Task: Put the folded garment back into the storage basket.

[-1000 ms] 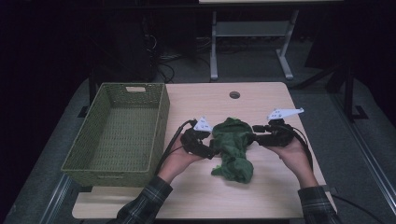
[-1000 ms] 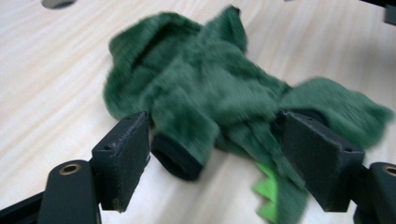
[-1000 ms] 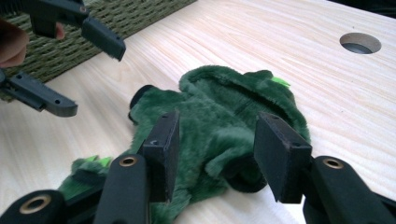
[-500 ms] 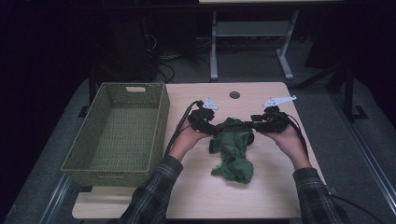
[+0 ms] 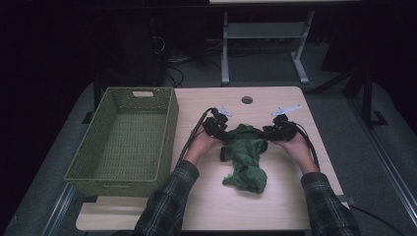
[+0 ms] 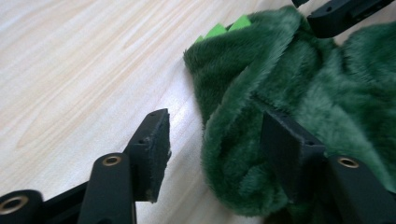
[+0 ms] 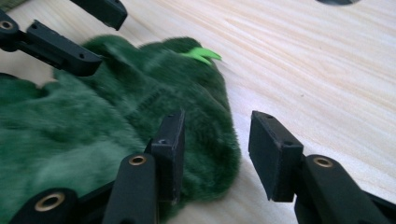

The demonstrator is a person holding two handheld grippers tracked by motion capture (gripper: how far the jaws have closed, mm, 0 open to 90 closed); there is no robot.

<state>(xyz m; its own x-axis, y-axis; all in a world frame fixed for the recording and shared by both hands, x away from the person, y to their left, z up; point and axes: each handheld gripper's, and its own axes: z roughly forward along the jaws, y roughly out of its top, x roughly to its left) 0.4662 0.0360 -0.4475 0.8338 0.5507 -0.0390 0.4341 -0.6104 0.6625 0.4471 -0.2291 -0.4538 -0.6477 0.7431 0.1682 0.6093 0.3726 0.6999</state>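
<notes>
A dark green plush cloth (image 5: 244, 153) with bright green spikes (image 6: 223, 29) lies crumpled on the wooden table (image 5: 275, 201). My left gripper (image 5: 224, 136) is at its upper left edge. Its jaws have just been closing, and a fold of the cloth (image 6: 233, 154) lies between them: the right pad (image 6: 285, 144) rests against the plush, the left pad (image 6: 156, 147) is clear of it. My right gripper (image 5: 268, 133) is at the upper right edge. Its jaws have narrowed a little and straddle the cloth's edge (image 7: 219, 154), one pad (image 7: 172, 149) on the plush, the other (image 7: 271, 154) over bare wood.
A woven green basket (image 5: 169, 132) stands at the table's left, with nothing in it. A round cable hole (image 5: 247, 100) sits near the far edge. Beyond the table stand a metal frame (image 5: 225, 54) and cables on a dark floor.
Both hands have moved away from the person and inward, down onto the cloth's far corners. The left jaws have come closer together.
</notes>
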